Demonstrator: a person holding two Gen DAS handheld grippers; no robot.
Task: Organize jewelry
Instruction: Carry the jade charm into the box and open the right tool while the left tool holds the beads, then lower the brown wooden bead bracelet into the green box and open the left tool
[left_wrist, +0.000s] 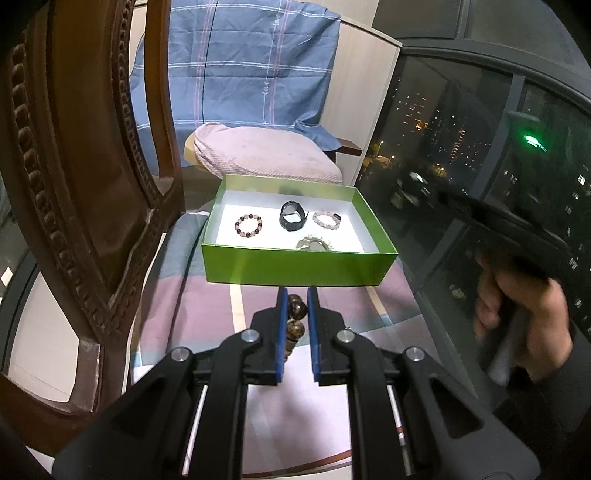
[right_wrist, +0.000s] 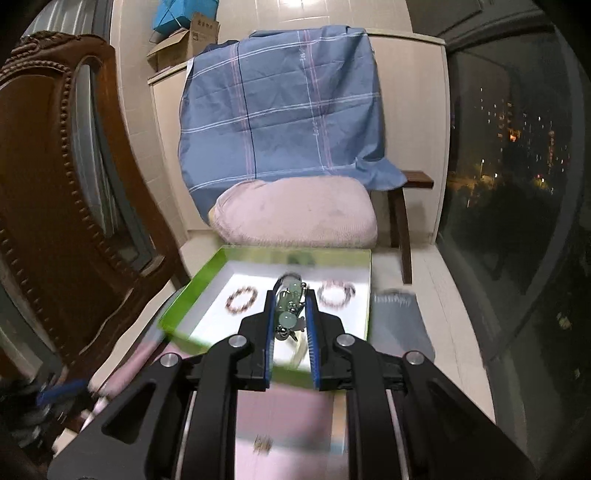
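Observation:
An open green box (left_wrist: 295, 267) with a white floor sits on a striped cloth. Inside lie a pink-and-dark bead bracelet (left_wrist: 249, 225), a black band (left_wrist: 293, 218), a pale pink bead bracelet (left_wrist: 325, 218) and a pale piece (left_wrist: 314, 243) by the near wall. Just short of the box, my left gripper (left_wrist: 297, 291) is shut on a dark brown bead bracelet (left_wrist: 297, 312). My right gripper (right_wrist: 291, 294) is shut on a pale green bead bracelet (right_wrist: 288, 319), over the near edge of the green box (right_wrist: 177, 314). That view is blurred.
A carved wooden chair (left_wrist: 74, 184) stands close on the left. Behind the box is a seat with a pink cushion (left_wrist: 266, 155) and blue plaid cloth (left_wrist: 240, 66). Dark window glass (left_wrist: 480, 166) runs along the right, where a hand (left_wrist: 524, 314) shows. A small trinket (right_wrist: 262, 443) lies on the cloth.

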